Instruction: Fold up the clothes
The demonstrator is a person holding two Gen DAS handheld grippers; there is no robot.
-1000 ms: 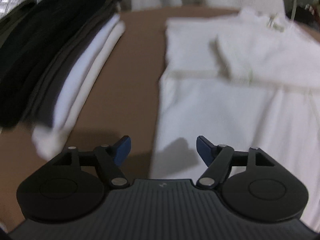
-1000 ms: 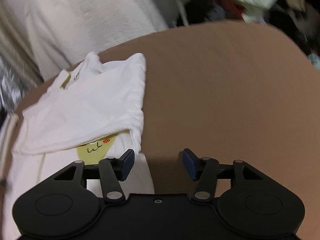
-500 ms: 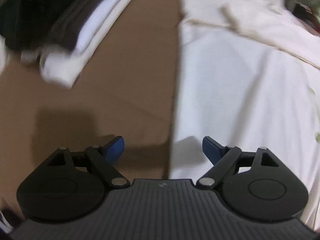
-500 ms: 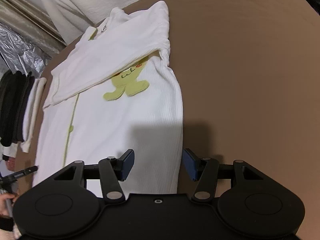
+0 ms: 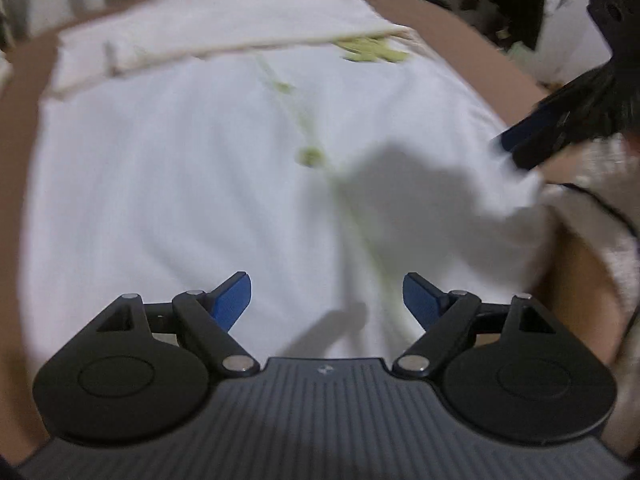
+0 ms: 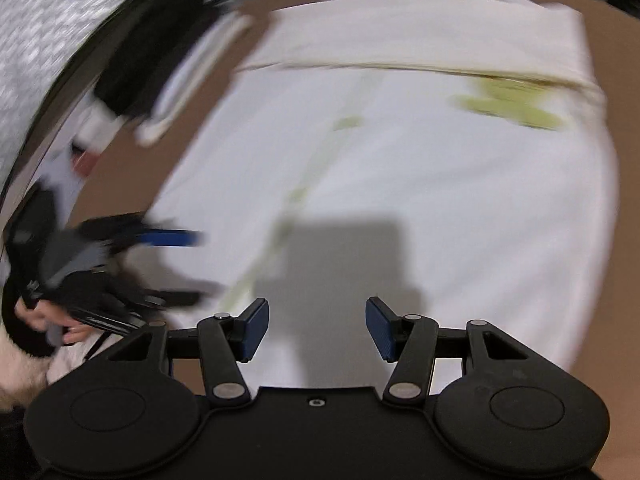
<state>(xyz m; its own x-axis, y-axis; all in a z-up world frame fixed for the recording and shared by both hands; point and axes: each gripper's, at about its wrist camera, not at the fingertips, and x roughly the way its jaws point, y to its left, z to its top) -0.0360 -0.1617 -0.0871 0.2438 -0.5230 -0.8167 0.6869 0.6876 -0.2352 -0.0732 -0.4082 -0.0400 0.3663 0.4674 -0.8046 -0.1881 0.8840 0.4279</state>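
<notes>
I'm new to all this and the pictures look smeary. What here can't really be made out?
- Green print on the white garment: right wrist view, smeared by motion and partly under a folded flap.
- Stacked clothes: right wrist view, blurred; the count is unclear.
- Left tool: right wrist view, streaked by motion.
- Right tool: left wrist view, blurred, only one blue pad clear.
- Garment's near hem: both views, hidden behind the tools' bodies.

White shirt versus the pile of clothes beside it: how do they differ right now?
The white shirt lies spread out flat as a single garment; the pile is several garments stacked up. The shirt is white with green trim and a green print; the pile is mostly black, with white layers on one side. The shirt lies under both grippers; the pile sits off to the side. Both rest on the brown surface.
</notes>
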